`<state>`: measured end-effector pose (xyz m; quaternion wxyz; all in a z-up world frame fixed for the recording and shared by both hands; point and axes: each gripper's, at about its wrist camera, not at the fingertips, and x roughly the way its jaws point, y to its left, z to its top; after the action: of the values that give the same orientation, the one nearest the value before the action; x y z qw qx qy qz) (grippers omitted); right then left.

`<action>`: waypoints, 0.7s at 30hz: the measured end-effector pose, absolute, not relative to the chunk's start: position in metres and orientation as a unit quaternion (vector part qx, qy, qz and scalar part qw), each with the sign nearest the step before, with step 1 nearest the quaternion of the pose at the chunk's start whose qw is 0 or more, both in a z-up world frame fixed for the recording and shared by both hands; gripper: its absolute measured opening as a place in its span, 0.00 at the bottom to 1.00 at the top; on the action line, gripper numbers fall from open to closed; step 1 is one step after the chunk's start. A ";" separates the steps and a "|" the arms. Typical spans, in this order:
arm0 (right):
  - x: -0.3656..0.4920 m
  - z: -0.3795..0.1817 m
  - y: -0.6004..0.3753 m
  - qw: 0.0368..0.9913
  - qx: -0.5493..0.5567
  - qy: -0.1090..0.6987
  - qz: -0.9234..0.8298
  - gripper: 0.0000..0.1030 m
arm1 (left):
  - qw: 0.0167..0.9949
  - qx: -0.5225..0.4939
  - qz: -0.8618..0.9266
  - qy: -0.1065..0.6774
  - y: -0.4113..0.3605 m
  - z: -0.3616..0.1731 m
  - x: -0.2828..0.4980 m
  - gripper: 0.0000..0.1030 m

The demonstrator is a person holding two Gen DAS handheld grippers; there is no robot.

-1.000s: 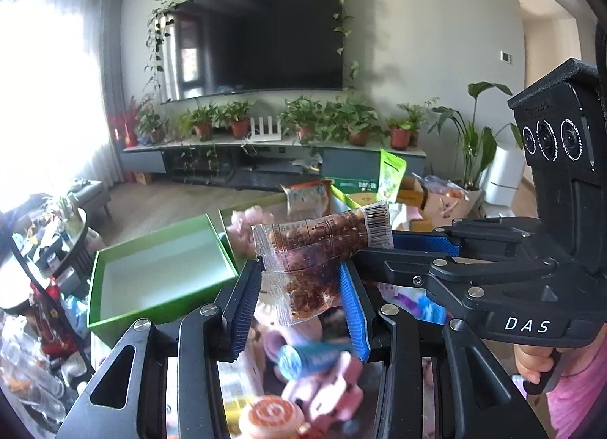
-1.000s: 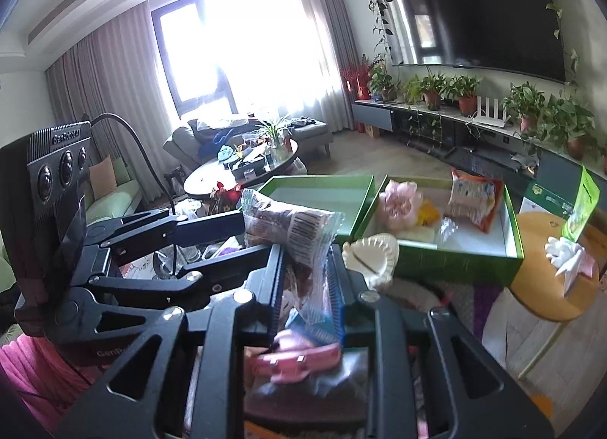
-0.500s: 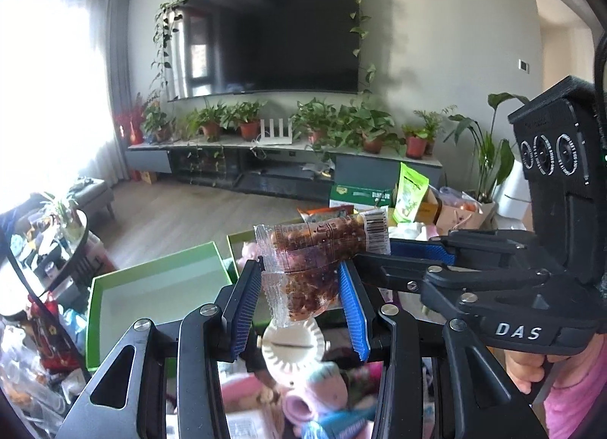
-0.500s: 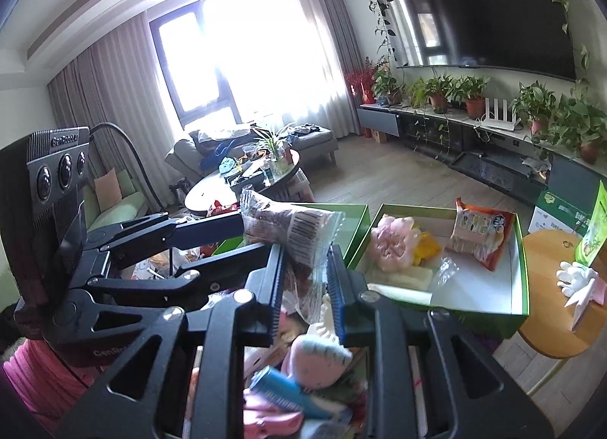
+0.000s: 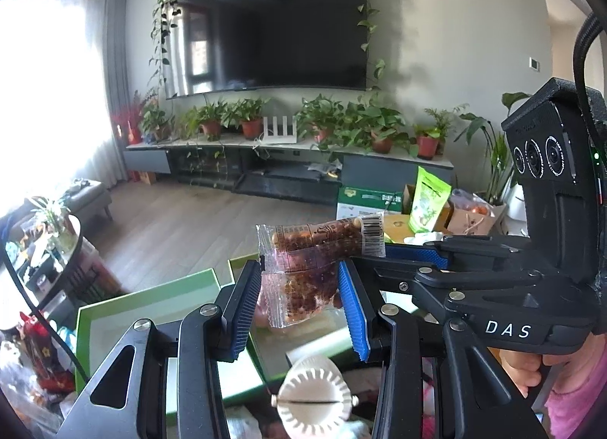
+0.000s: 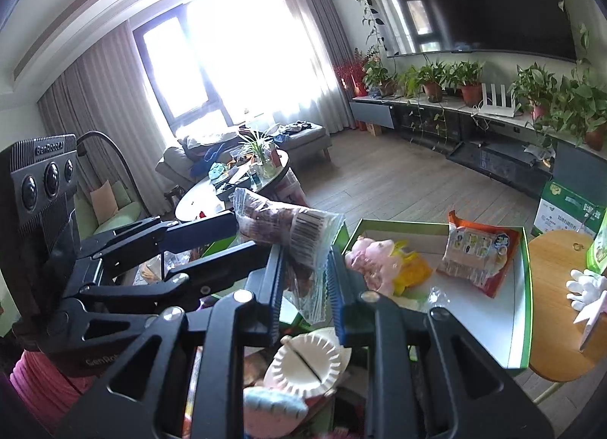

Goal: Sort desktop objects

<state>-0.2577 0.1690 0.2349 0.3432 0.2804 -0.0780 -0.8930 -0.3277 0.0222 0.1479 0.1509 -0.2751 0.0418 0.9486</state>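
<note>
A clear packet of brown snacks (image 5: 307, 272) with a barcode label is held by both grippers in the air. My left gripper (image 5: 299, 302) has its blue pads against the packet's lower part. My right gripper (image 6: 303, 283) is shut on the packet (image 6: 292, 234) from the other side, and its fingers reach in from the right in the left wrist view. Below and ahead lies a green box (image 6: 525, 310) with a white floor, holding a pink plush toy (image 6: 370, 262), a yellow item (image 6: 411, 272) and an orange snack bag (image 6: 478, 253).
A second, empty green box (image 5: 114, 321) lies left of the first. A white dumpling mould (image 6: 307, 363) sits near below the grippers among mixed items. A round wooden side table (image 6: 557, 306) with a white glove-like object (image 6: 586, 287) stands right.
Both grippers have lifted the packet up and forward over the green boxes; the clutter of pink and blue items has dropped out of view below.
</note>
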 end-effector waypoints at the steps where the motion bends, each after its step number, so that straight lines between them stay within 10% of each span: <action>1: -0.263 0.234 0.169 0.343 0.282 -0.080 -0.892 0.23 | 0.151 -0.276 0.948 0.042 0.022 0.147 -0.332 0.40; 21: -0.376 0.179 0.156 0.331 0.364 -0.119 -0.862 0.16 | 0.155 -0.348 0.924 0.021 0.019 0.090 -0.434 0.40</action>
<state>-0.3760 0.1557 0.1790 0.3312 0.3640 -0.1194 -0.8623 -0.4336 0.0189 0.0905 0.1553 -0.3480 0.0213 0.9243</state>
